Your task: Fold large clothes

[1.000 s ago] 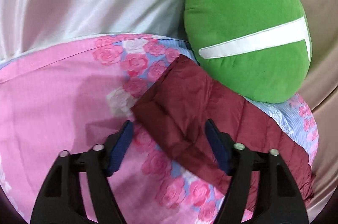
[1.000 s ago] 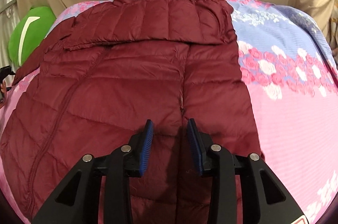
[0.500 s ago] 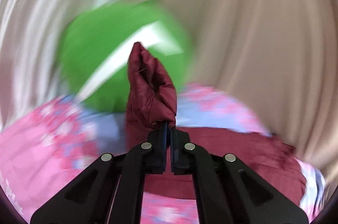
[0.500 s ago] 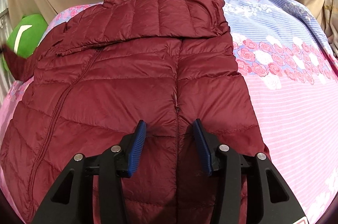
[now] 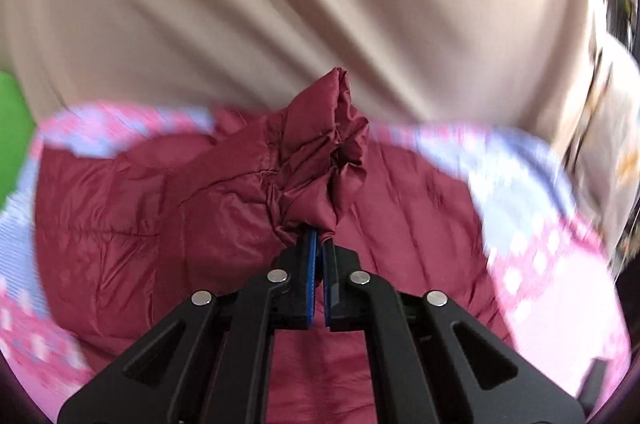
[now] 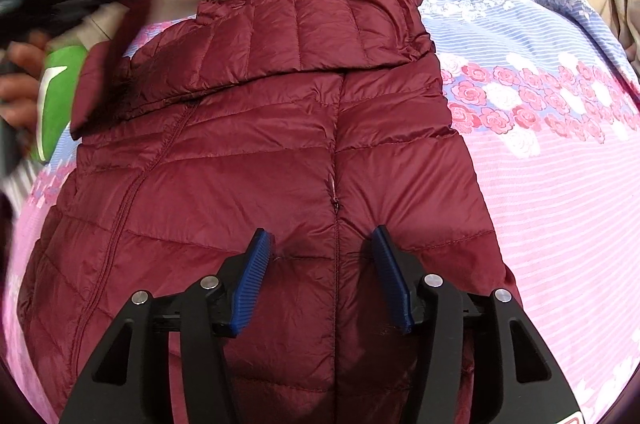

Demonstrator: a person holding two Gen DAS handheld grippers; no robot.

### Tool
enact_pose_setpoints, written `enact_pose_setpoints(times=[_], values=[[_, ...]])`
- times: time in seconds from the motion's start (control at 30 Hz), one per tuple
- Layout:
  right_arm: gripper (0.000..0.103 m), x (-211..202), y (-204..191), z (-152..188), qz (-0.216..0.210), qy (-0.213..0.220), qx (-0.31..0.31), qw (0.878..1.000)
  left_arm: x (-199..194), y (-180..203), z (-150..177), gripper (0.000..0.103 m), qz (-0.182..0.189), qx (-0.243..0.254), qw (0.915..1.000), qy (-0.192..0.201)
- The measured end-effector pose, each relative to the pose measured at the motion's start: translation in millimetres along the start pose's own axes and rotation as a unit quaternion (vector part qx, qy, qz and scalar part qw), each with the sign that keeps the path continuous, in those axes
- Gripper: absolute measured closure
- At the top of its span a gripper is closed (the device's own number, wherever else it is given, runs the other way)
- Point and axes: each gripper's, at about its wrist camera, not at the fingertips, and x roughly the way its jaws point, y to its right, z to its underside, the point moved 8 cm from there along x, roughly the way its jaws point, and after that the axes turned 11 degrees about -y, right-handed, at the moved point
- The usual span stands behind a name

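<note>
**Maroon jacket, one sleeve pinched and lifted**

Maroon quilted nylon fills the left wrist view. The left gripper [image 5: 318,256] has its blue pads pressed together on the end of the sleeve [image 5: 320,160], which bunches up just beyond the fingertips and stands above the rest of the down jacket [image 5: 120,224]. The jacket lies spread on a pink and blue floral bedsheet [image 5: 532,236], blurred here. Beige curtain fabric [image 5: 280,4] hangs behind the bed, and a sliver of green cushion [image 5: 12,128] shows at the left edge.

In the right wrist view the jacket lies flat across the sheet, collar end away from the camera, its upper part folded over. The right gripper [image 6: 324,276] hovers above the lower body of the jacket with its jaws opening; the zipper line runs between the two blue pads [image 6: 256,272], and neither pad presses the fabric. At the far left the raised sleeve appears blurred, held by the left gripper in a person's hand [image 6: 20,76], in front of the green cushion.
</note>
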Motion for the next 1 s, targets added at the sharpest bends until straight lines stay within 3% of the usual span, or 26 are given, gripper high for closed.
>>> enact_pose_setpoints(times=[0.1,0.2,0.3,0.37,0.4,0.5,0.6,0.7,0.77,0.87,0.93,1.0], values=[[0.048,0,-1,0,0.009,-0.003,-0.001,1.0,71,24,36,0.097,-0.009,0.001,0.9971,-0.076],[0.048,-3,-3,-2,0.016,-0.008,-0.005,1.0,96,17,57,0.079,0.0,-0.013,0.9941,-0.108],[0.046,-13,-2,-15,-0.018,-0.012,0.005,1.0,62,3,59,0.042,0.041,-0.022,0.9951,-0.088],[0.044,-18,0,-32,-0.043,-0.015,0.017,0.999,21,-14,51,0.016,0.032,-0.026,0.9987,-0.032],[0.043,-19,0,-46,-0.057,-0.014,0.025,0.998,-4,-30,48,0.012,0.025,-0.026,0.9993,0.0],[0.039,-14,-7,-83,-0.088,-0.013,0.036,0.995,-42,-72,41,0.008,0.005,-0.045,0.9982,0.039],[0.037,1,-26,-112,-0.112,-0.015,0.034,0.993,-56,-133,49,0.008,-0.01,-0.103,0.9943,0.025],[0.036,30,-54,-130,-0.163,-0.051,0.044,0.984,-41,-199,75,0.008,-0.009,-0.199,0.9799,-0.018],[0.036,53,-70,-135,-0.168,-0.075,0.053,0.981,-33,-228,93,0.009,0.0,-0.245,0.969,-0.032],[0.039,78,-93,-138,-0.164,-0.1,0.043,0.98,-27,-253,105,0.009,0.003,-0.28,0.9596,-0.032],[0.081,85,-108,-142,-0.154,-0.102,0.027,0.982,-21,-257,103,0.01,0.012,-0.29,0.9564,-0.032],[0.096,82,-115,-152,-0.14,-0.09,0.015,0.986,-16,-259,97,0.013,0.026,-0.299,0.9533,-0.035]])
